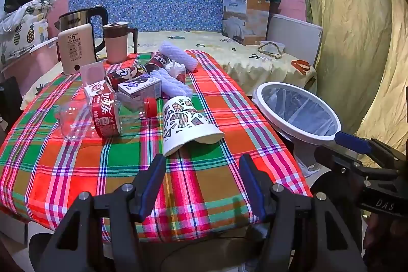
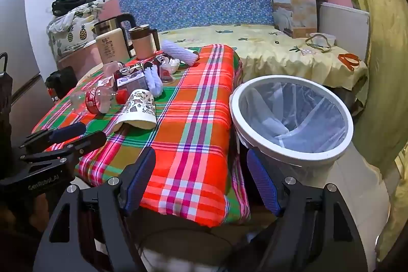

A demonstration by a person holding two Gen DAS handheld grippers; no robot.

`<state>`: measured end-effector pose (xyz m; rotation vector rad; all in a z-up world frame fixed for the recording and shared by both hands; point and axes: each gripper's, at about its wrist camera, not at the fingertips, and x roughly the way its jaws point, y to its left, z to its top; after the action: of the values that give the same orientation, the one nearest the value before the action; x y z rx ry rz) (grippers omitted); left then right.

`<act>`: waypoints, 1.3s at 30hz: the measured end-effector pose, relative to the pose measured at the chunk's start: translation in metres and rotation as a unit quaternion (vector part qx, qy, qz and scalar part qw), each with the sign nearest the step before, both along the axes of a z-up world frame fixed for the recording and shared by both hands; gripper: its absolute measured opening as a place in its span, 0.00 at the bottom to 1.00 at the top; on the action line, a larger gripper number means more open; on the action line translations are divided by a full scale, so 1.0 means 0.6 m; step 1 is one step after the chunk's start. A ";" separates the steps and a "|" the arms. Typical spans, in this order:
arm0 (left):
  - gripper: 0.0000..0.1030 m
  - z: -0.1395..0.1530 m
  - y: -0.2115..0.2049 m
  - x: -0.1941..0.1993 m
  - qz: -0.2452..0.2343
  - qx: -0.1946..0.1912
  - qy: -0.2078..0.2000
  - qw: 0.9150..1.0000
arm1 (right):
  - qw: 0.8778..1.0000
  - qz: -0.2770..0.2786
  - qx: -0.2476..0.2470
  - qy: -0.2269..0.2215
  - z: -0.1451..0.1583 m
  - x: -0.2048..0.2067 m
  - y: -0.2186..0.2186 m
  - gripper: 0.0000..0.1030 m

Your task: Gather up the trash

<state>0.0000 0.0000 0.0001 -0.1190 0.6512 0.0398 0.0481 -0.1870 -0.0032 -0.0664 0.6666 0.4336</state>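
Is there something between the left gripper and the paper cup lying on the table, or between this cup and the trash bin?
Nothing visible blocks either way. The left gripper is open, with only bare tablecloth before the paper cup. The other trash lies behind the cup. From the cup to the trash bin beside the table, the cloth is free.

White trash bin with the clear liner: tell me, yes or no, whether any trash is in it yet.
No: the white trash bin with the clear liner shows only its crumpled liner inside in the right wrist view.

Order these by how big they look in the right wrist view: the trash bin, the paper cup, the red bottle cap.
1. trash bin, by far the largest, though it is nearest the camera.
2. paper cup.
3. red bottle cap, smallest.
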 end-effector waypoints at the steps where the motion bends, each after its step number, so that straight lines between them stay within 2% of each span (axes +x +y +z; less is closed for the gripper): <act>1: 0.60 0.000 0.000 0.000 0.000 -0.002 -0.001 1.000 | 1.000 -0.001 0.000 0.001 0.000 0.000 -0.001 0.73; 14: 0.60 -0.003 -0.006 0.006 -0.004 0.016 -0.007 1.000 | 1.000 0.002 -0.009 0.000 0.001 0.003 0.010 0.73; 19: 0.60 0.007 0.001 -0.006 -0.005 0.000 -0.014 1.000 | 1.000 0.003 -0.013 -0.001 0.001 -0.002 0.011 0.73; 39: 0.60 0.003 0.001 -0.005 -0.006 -0.001 -0.011 1.000 | 1.000 0.004 -0.015 -0.007 0.005 -0.002 0.010 0.73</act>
<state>-0.0029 0.0007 0.0017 -0.1178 0.6304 0.0261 0.0472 -0.1808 -0.0002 -0.1002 0.6583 0.4309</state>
